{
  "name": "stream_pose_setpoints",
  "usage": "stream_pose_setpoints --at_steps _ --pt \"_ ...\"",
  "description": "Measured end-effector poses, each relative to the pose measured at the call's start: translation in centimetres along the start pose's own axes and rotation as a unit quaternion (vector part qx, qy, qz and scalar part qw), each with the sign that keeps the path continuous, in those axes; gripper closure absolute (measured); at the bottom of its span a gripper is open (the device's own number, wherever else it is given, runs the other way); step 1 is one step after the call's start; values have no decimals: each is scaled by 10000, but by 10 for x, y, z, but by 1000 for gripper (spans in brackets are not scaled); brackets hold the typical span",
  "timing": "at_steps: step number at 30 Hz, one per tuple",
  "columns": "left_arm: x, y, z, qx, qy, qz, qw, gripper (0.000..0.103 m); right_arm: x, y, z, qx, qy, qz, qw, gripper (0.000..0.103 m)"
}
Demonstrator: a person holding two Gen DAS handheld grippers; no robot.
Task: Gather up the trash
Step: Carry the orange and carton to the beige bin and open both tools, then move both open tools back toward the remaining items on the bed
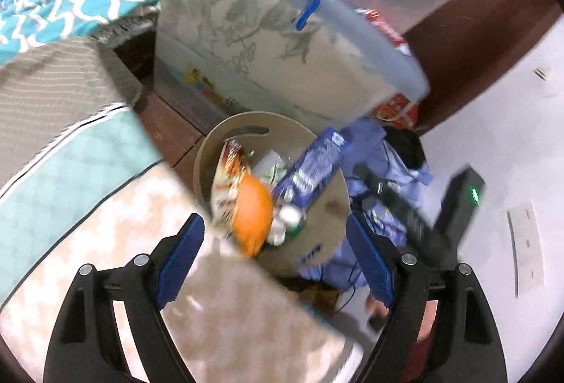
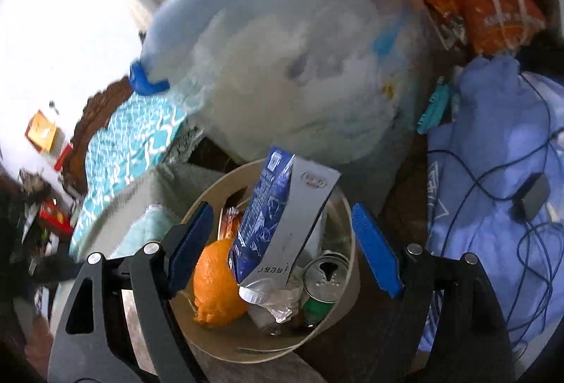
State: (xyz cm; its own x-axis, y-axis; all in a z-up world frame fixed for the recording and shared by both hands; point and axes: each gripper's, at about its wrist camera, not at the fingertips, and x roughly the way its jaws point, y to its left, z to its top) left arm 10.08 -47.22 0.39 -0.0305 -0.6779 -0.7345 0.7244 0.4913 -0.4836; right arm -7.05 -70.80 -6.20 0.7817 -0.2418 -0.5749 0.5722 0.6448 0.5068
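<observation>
Left gripper (image 1: 275,235) and right gripper (image 2: 282,224) both spread wide, holding nothing, above the beige bin (image 2: 347,280), which holds blue carton (image 2: 268,217), orange peel (image 2: 215,284), can (image 2: 326,277), near the storage tub (image 1: 282,41).

Both views smear with motion blur and fisheye bending toward dark, vignetted corners. The white wall (image 2: 70,41) blows out in glare at the right wrist's left. The storage tub (image 2: 292,65) is hazy; the trash bin (image 2: 338,298) contents stay fairly sharp.
</observation>
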Motion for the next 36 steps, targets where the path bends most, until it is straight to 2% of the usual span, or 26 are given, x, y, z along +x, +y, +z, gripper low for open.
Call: stream_pose_setpoints --at_steps 3,8,13,16,19,23,28,30,36 --pt "-42 20 -40 112 -120 135 9998 24 -26 8 -5 121 -155 250 9995 22" --pt "-105 73 -119 7 -33 1050 9945 24 -48 48 -21 -68 -87 786 9968 22" --pt "-170 114 -184 -427 -440 1538 9862 23 -38 129 -61 -652 547 1452 9857 22" --pt "-209 136 -220 -763 -716 1791 9783 23 -31 183 -95 -1031 952 1852 9726 22" --pt "-243 161 -254 -1118 -849 2221 9649 23 -29 241 -137 -1459 1329 2276 9535 22" --pt "-288 183 -295 -1470 -1075 3048 9349 23 -40 301 -201 -1831 1653 2707 9305 22" --pt "-325 195 -327 -1619 -1336 3775 9019 23 -59 335 -264 -2027 1783 2657 9255 22" --pt "-334 201 -339 -1652 -1409 3954 8925 23 -69 344 -291 -2158 1887 2548 9235 22" --pt "-355 224 -366 -1945 -1639 3958 8824 18 -87 363 -343 -2441 2262 2371 9127 22"
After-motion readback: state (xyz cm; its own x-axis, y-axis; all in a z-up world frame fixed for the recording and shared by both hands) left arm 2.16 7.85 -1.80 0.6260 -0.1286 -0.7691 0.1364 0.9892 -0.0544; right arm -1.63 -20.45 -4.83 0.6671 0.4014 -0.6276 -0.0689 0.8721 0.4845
